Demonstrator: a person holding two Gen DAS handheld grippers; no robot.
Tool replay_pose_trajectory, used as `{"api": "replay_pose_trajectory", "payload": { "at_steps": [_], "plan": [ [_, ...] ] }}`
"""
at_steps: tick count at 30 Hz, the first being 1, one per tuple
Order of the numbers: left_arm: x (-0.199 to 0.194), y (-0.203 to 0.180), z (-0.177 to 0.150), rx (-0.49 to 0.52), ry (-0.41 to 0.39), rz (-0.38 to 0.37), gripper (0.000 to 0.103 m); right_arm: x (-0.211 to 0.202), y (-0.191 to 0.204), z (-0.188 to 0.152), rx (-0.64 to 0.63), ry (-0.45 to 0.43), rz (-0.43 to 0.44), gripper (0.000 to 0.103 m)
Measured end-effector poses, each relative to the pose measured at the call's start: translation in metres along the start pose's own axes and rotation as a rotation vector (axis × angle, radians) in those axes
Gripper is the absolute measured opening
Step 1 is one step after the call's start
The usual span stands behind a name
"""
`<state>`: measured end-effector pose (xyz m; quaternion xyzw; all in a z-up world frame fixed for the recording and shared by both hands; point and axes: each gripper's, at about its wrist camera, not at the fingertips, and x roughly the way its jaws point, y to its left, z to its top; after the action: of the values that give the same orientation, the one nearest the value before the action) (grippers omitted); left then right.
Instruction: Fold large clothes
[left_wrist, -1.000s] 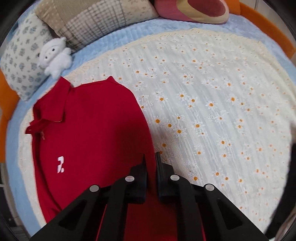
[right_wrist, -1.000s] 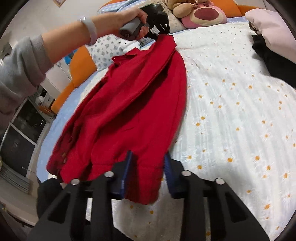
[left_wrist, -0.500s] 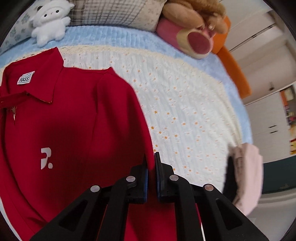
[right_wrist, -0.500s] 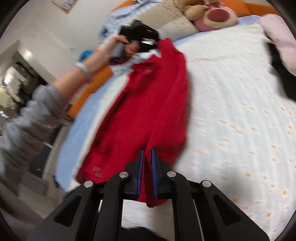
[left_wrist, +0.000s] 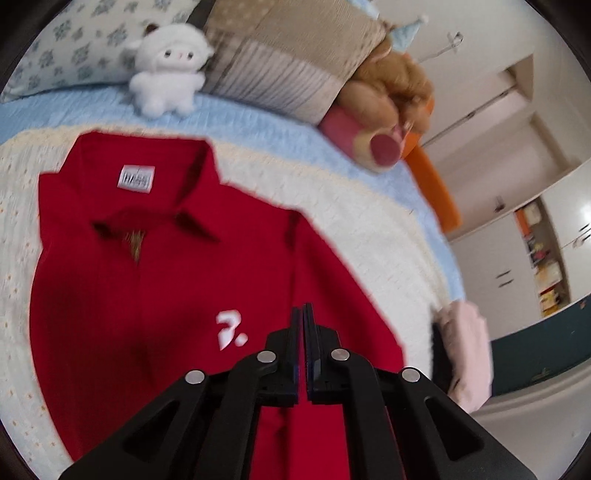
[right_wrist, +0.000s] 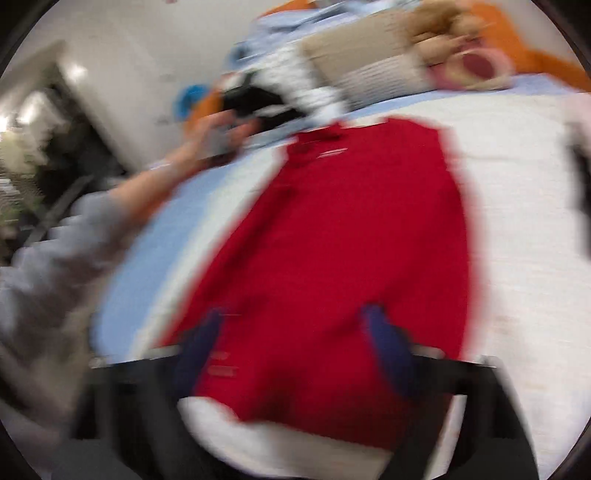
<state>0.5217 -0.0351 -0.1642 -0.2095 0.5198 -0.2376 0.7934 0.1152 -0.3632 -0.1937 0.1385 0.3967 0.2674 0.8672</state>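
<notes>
Left wrist: we note red shirt (left_wrist: 155, 295) flat on bedspread (left_wrist: 369, 221), front up w/ white logo, collar toward pillows, long axis running to camera. Left gripper (left_wrist: 303, 314) pressed closed, empty, over shirt.

Right wrist (blurred): shirt (right_wrist: 351, 240) lengthwise, collar far. Right gripper (right_wrist: 295, 325) jaws opening, wide, above hem.

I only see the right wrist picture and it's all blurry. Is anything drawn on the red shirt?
Observer: Yes. The left wrist view shows a small white logo on the chest of the red shirt.
Operator: Is the left tool open?
Observer: No, the left tool is shut, with its tip over the shirt beside the logo.
Operator: What's the fuzzy white thing by the pillows?
Observer: A white plush lamb, sitting on the blue blanket.
</notes>
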Motion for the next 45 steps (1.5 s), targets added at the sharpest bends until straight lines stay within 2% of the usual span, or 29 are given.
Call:
{"api": "replay_pose_trajectory", "payload": {
  "at_steps": [1, 2, 5, 7, 8, 12, 15, 18, 19, 20, 22, 25, 27, 28, 29, 30, 32, 34, 38, 41, 43, 45],
  "plan": [
    [0.005, -0.003, -0.001, 0.009, 0.014, 0.015, 0.013, 0.001, -0.008, -0.002, 0.017, 0.011, -0.024, 0.085],
    [0.012, -0.011, -0.003, 0.024, 0.032, 0.036, 0.023, 0.0, -0.024, -0.005, 0.059, 0.035, -0.039, 0.085],
    [0.036, -0.044, -0.005, 0.073, 0.064, 0.078, 0.038, -0.008, -0.057, -0.016, 0.157, 0.044, -0.023, 0.085],
    [0.056, -0.067, -0.007, 0.098, 0.088, 0.092, 0.049, -0.008, -0.068, -0.023, 0.181, 0.055, -0.007, 0.085],
    [0.069, -0.082, -0.008, 0.113, 0.104, 0.111, 0.051, -0.005, -0.069, -0.024, 0.183, 0.062, 0.001, 0.085],
    [0.122, -0.127, -0.018, 0.149, 0.171, 0.218, 0.052, 0.001, -0.073, -0.036, 0.181, 0.092, 0.017, 0.085],
    [0.159, -0.154, -0.024, 0.181, 0.194, 0.362, 0.052, 0.013, -0.072, -0.043, 0.195, 0.113, 0.009, 0.084],
    [0.186, -0.175, -0.03, 0.216, 0.204, 0.491, 0.052, 0.019, -0.069, -0.043, 0.165, 0.109, 0.002, 0.076],
    [0.194, -0.18, -0.032, 0.232, 0.204, 0.53, 0.052, 0.02, -0.065, -0.043, 0.153, 0.107, 0.003, 0.065],
    [0.199, -0.184, -0.034, 0.244, 0.203, 0.559, 0.052, 0.018, -0.064, -0.042, 0.149, 0.099, 0.001, 0.059],
    [0.209, -0.187, -0.038, 0.271, 0.211, 0.631, 0.052, 0.017, -0.059, -0.04, 0.127, 0.093, -0.011, 0.057],
    [0.222, -0.186, -0.044, 0.307, 0.227, 0.7, 0.052, 0.029, -0.055, -0.04, 0.098, 0.135, -0.074, 0.057],
    [0.224, -0.187, -0.05, 0.34, 0.216, 0.719, 0.05, 0.029, -0.053, -0.042, 0.094, 0.132, -0.087, 0.054],
    [0.222, -0.188, -0.052, 0.354, 0.198, 0.728, 0.046, 0.027, -0.051, -0.042, 0.083, 0.123, -0.108, 0.039],
    [0.22, -0.188, -0.052, 0.361, 0.189, 0.733, 0.039, 0.026, -0.051, -0.041, 0.085, 0.116, -0.115, 0.027],
    [0.219, -0.188, -0.052, 0.365, 0.188, 0.73, 0.036, 0.024, -0.05, -0.04, 0.087, 0.108, -0.115, 0.023],
    [0.215, -0.185, -0.049, 0.358, 0.193, 0.724, 0.019, 0.02, -0.042, -0.037, 0.054, 0.102, -0.149, 0.019],
    [0.209, -0.181, -0.042, 0.331, 0.198, 0.684, 0.015, 0.016, -0.031, -0.036, 0.008, 0.092, -0.195, 0.018],
    [0.186, -0.168, -0.031, 0.244, 0.19, 0.564, 0.012, 0.01, -0.017, -0.032, -0.023, 0.079, -0.235, 0.017],
    [0.169, -0.159, -0.027, 0.21, 0.183, 0.452, 0.012, -0.001, -0.007, -0.026, 0.014, 0.042, -0.163, 0.017],
    [0.154, -0.149, -0.023, 0.17, 0.172, 0.357, 0.012, -0.001, 0.005, -0.02, -0.025, 0.047, -0.182, 0.017],
    [0.135, -0.132, -0.017, 0.115, 0.159, 0.235, 0.012, -0.004, 0.011, -0.013, 0.018, 0.033, -0.063, 0.015]
  ]
}}
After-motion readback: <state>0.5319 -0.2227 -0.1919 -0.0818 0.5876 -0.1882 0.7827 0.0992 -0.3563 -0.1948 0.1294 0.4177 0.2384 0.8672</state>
